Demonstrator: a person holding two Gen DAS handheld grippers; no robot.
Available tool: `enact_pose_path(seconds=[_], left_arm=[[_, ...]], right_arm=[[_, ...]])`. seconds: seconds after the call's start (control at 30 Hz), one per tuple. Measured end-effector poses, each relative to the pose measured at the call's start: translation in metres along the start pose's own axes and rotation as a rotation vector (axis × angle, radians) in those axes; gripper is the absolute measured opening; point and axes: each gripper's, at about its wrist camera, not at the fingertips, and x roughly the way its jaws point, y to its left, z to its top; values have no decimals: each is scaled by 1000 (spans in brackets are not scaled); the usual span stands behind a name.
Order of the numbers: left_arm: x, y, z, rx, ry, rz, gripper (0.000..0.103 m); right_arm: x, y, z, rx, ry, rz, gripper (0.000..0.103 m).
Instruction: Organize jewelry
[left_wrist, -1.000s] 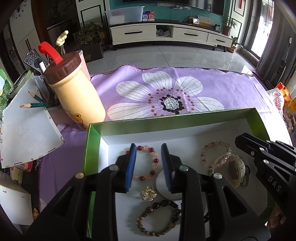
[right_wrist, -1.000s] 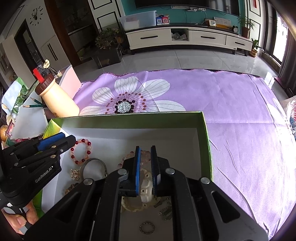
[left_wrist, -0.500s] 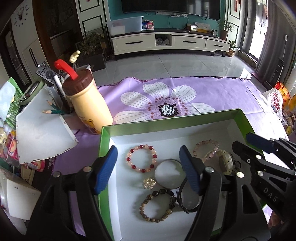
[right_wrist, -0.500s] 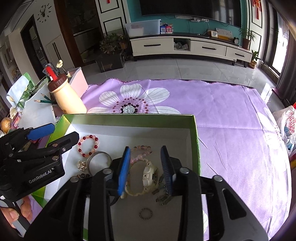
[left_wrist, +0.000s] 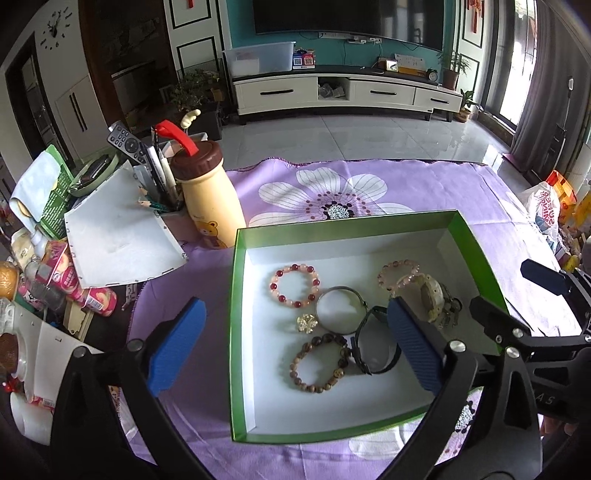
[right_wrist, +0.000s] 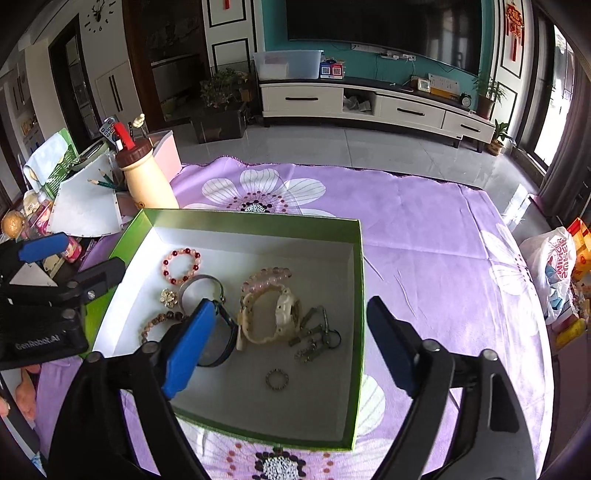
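Left gripper (left_wrist: 295, 347): fingers spread wide, empty, above the box's near-left wall.
Right gripper (right_wrist: 291, 349): fingers wide apart, empty, straddling the right wall.
Jewelry: all inside green box (right_wrist: 356, 295).
Advice: grip one piece; cream watch (right_wrist: 273, 314) overlaps pink bracelet (right_wrist: 266, 278).
Beyond: bear bottle (left_wrist: 208, 199).

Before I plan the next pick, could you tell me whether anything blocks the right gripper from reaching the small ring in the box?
Nothing visible does. The right gripper hangs open above the green box, and the small ring lies alone on the white floor. The keys are nearest, just beyond it and not touching.
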Motion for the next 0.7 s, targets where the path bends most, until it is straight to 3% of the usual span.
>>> enact_pose_path(seconds=[0.13,0.3,0.6,0.7], left_arm=[[-16,3,-3,-9,-2,-2,101],[-31,5,-8,-35,18,-13,101],[-45,-1,-14,-22,67,64,101],[-52,0,-16,-36,72,52,101]], right_arm=[[-8,0,-4,0,3,4,101],[-23,0,-10,9,-3,13,102],[-36,8,-16,18,22,-1,102],[-42,10,-16,10,22,0,102]])
